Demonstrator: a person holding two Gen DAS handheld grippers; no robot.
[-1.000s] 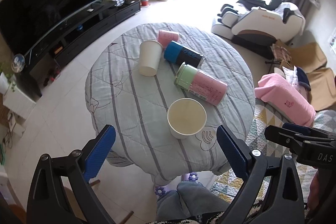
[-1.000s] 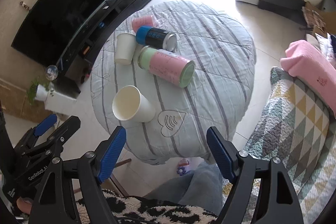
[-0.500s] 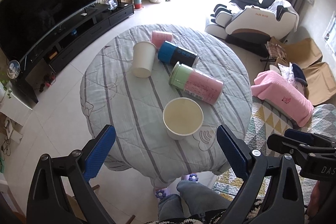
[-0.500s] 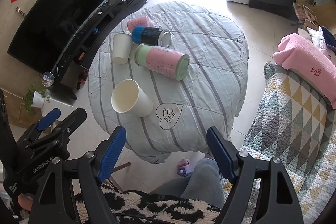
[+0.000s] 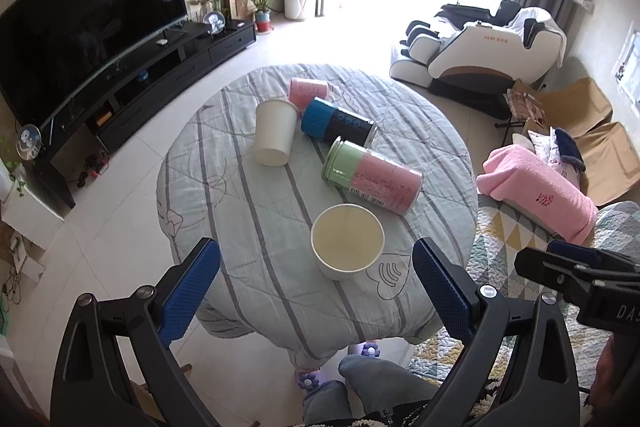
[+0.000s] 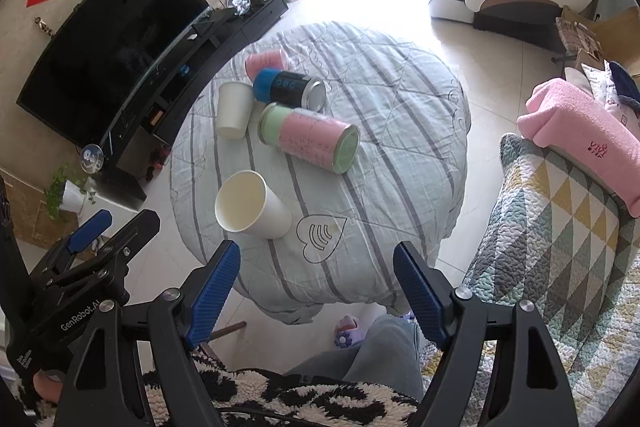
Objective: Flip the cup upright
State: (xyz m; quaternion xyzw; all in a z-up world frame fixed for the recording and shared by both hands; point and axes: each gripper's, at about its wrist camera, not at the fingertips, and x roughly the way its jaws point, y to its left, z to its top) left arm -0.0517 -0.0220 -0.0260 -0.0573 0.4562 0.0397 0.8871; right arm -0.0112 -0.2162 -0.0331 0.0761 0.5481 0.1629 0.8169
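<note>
A white paper cup (image 5: pixel 347 245) stands upright, mouth up, near the front edge of the round table (image 5: pixel 240 211); it also shows in the right wrist view (image 6: pixel 250 205). A second white cup (image 5: pixel 274 133) (image 6: pixel 233 109) stands mouth down further back. A small pink cup (image 5: pixel 308 91) (image 6: pixel 265 62) lies on its side at the far end. My left gripper (image 5: pixel 316 291) is open and empty, held above and in front of the table. My right gripper (image 6: pixel 316 287) is open and empty, also off the table's front.
A blue-and-black can (image 5: pixel 338 125) and a pink-and-green can (image 5: pixel 372 175) lie on their sides mid-table. A TV (image 5: pixel 80 39) stands left, a massage chair (image 5: pixel 480 47) at the back right, a sofa with a pink towel (image 5: pixel 536 191) right. The person's knee (image 5: pixel 360 387) is below.
Both grippers have drawn back and tilted up a little, so the table sits lower and smaller in view. The cups and cans have not moved. Both grippers stay open.
</note>
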